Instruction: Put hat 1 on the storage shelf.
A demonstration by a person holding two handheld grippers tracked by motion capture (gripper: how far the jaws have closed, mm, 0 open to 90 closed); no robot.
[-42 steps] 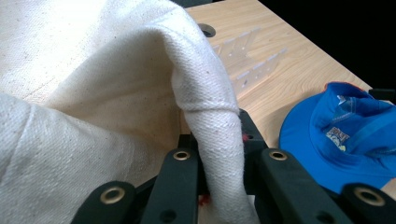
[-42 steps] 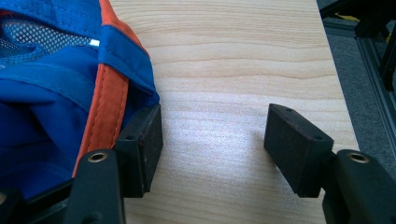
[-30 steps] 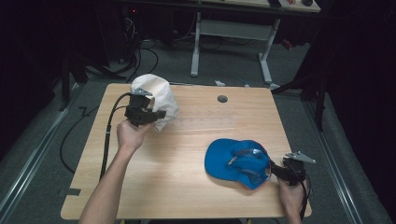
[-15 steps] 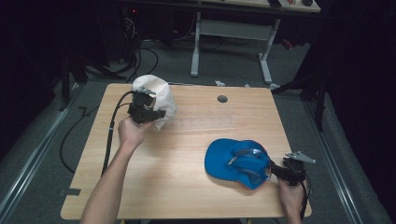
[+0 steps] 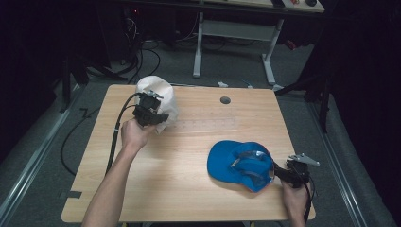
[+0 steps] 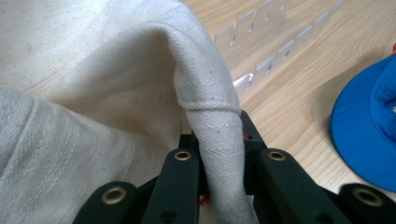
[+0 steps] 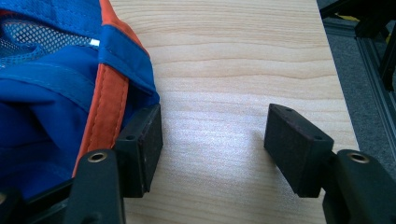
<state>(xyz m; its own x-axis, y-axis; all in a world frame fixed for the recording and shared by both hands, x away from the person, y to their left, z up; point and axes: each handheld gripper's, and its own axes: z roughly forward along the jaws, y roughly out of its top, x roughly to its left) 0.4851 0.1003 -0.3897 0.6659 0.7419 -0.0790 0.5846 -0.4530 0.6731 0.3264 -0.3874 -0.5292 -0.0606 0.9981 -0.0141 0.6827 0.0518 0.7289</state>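
A cream canvas hat [image 5: 161, 92] lies at the table's back left. My left gripper [image 5: 150, 112] is shut on a fold of its brim; in the left gripper view the fold [image 6: 212, 93] is pinched between the black jaws of the left gripper [image 6: 217, 140]. A blue cap [image 5: 239, 165] with orange trim lies upside down at the front right. My right gripper [image 5: 283, 173] stands open at the cap's right edge. In the right gripper view the cap [image 7: 46, 88] touches the outside of the left pad [image 7: 145, 140], and only bare wood lies between the jaws of the right gripper [image 7: 217, 140].
A clear slotted plastic strip [image 6: 266, 51] lies on the wooden table [image 5: 189, 189] between the hats. A round cable hole [image 5: 225, 100] sits near the back edge. The table's right edge [image 7: 334, 70] is close to the right gripper. Cables trail on the floor at left.
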